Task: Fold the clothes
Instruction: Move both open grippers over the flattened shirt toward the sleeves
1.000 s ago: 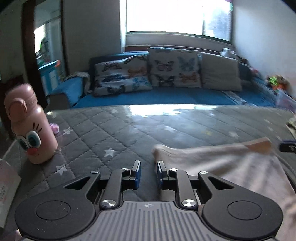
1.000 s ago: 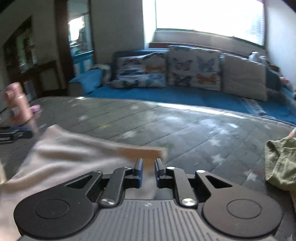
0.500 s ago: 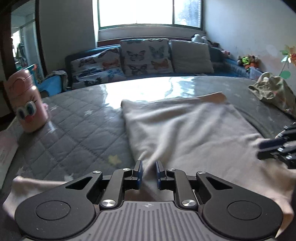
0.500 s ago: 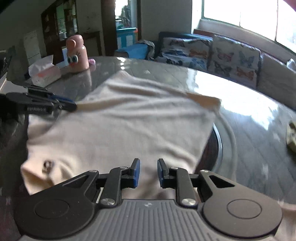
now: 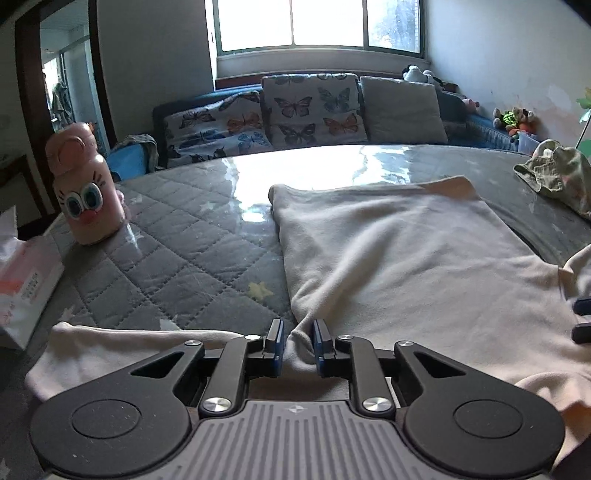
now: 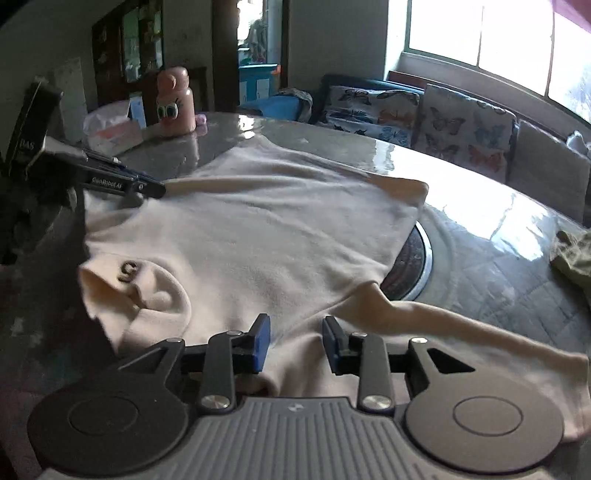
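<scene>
Left gripper (image 5: 298,345) angled down, fingers clamped on cream shirt (image 5: 399,258); right gripper (image 6: 295,343) fingers just opening, shirt between.

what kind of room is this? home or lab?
Most likely a home living room: a sofa with butterfly cushions under a window, soft toys by the wall, and a quilted table holding a cream shirt.

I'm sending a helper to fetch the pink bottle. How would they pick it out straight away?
Start at the round quilted grey table where the cream sweater is spread. Past the sweater's far left corner stands the pink bottle, next to a tissue pack. It alone has cartoon eyes, lashes and a red mouth.
</scene>
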